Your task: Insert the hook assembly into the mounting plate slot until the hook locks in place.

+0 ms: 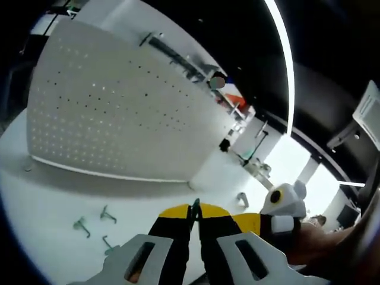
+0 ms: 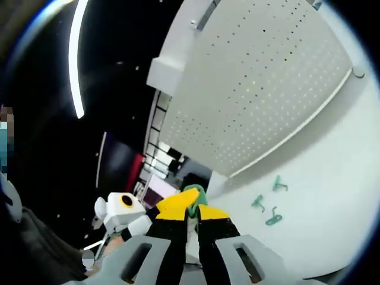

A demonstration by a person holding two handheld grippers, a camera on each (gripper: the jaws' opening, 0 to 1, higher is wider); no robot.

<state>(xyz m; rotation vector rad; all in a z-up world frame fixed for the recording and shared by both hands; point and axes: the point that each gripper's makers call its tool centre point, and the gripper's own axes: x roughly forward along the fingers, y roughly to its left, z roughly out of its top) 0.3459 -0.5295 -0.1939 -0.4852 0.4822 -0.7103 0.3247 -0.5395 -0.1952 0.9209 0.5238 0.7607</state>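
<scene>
Right gripper [image 2: 191,212]: jaws pinched on a green hook [image 2: 194,194]; left gripper [image 1: 195,212]: jaws closed on a thin green piece [image 1: 195,205]. Spare hooks [image 1: 95,222] on white desk [image 1: 53,237] before upright perforated plate [image 1: 119,113]. Judged light, stiff, small; grip shank, leave tip free.

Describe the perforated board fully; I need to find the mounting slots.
The perforated board is a large, pale grey-white panel, apparently metal, covered in regular rows of small holes. It stands upright on the white table, its bottom edge meeting the tabletop. Nothing hangs on it. Small green hooks lie loose on the table before it, apart from it. Both views show it tilted.
</scene>
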